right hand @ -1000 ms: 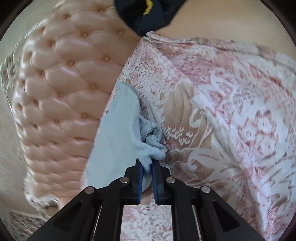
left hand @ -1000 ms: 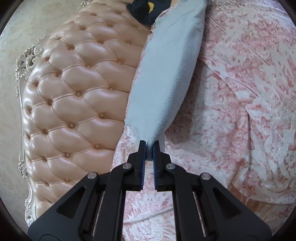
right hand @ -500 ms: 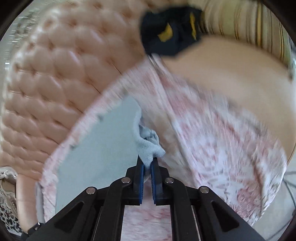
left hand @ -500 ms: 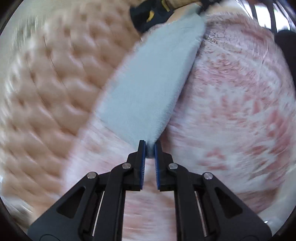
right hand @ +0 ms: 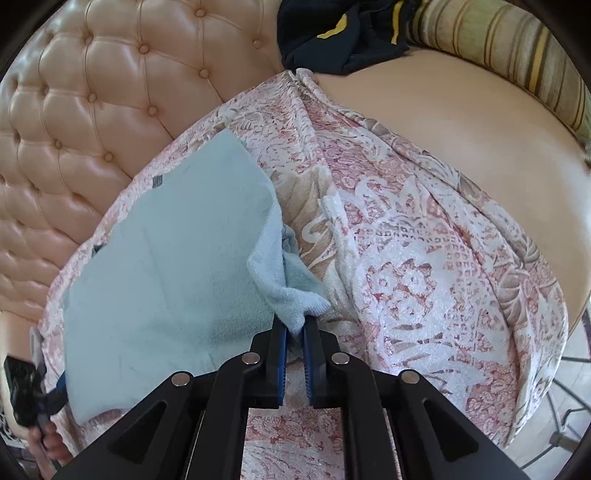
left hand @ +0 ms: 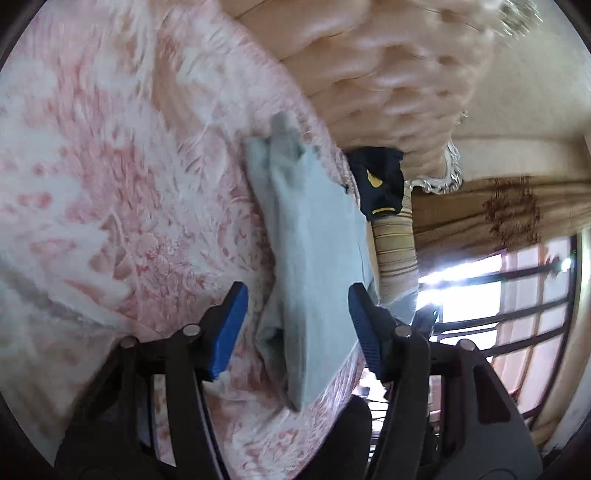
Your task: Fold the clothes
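Note:
A light blue cloth (right hand: 166, 258) lies spread flat on the pink patterned bedspread (right hand: 424, 266), close to the tufted headboard. My right gripper (right hand: 294, 328) is shut on a bunched corner of the cloth at its right edge. In the left wrist view the cloth (left hand: 314, 266) lies on the bedspread between the fingers of my left gripper (left hand: 295, 317), which is open wide and holds nothing. The left gripper also shows at the lower left of the right wrist view (right hand: 26, 380).
A tufted peach leather headboard (right hand: 92, 103) runs along the far side. A dark navy garment with yellow marks (right hand: 340, 33) lies by a striped bolster (right hand: 498, 55). Bare mattress (right hand: 461, 129) shows past the bedspread. A barred window (left hand: 517, 295) is at the right.
My left gripper has opened and let go of the cloth, and its view has swung round. The cloth now lies flat on the bedspread. My right gripper still holds its corner.

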A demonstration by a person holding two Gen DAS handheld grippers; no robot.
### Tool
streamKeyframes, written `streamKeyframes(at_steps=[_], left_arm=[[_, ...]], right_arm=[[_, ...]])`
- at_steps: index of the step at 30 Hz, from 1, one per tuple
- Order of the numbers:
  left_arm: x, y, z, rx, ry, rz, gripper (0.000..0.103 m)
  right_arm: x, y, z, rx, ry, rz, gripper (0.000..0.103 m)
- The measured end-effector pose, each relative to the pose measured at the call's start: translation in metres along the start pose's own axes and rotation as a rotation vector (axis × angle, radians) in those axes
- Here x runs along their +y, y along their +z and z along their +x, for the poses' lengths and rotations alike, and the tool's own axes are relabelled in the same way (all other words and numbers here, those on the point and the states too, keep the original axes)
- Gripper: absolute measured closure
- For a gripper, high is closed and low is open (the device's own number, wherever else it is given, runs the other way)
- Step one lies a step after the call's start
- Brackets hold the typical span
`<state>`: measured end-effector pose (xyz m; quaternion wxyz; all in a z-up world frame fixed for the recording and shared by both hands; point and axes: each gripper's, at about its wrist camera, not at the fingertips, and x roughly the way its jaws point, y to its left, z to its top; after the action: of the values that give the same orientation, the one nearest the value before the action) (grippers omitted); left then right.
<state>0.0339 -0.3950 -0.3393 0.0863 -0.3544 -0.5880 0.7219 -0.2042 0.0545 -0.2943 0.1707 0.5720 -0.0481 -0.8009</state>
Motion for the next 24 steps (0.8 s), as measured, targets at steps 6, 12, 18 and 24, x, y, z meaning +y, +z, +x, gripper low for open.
streamKeyframes(at_steps=[6,12,18,24], left_arm=[[-0.003,0.001,0.02,0.025,0.008,-0.031,0.05],[-0.023,0.012,0.033,0.062,0.011,-0.004,0.05],[-0.014,0.017,0.035,0.06,0.052,-0.05,0.05],[-0.01,0.019,0.041,0.066,-0.004,-0.056,0.05]], right_arm=[[0.002,0.001,0.002,0.003,-0.006,0.003,0.094],[0.003,0.004,0.006,0.013,0.001,-0.001,0.093],[0.006,0.004,0.006,0.018,-0.007,-0.011,0.093],[0.003,0.005,0.007,0.026,0.019,-0.012,0.092]])
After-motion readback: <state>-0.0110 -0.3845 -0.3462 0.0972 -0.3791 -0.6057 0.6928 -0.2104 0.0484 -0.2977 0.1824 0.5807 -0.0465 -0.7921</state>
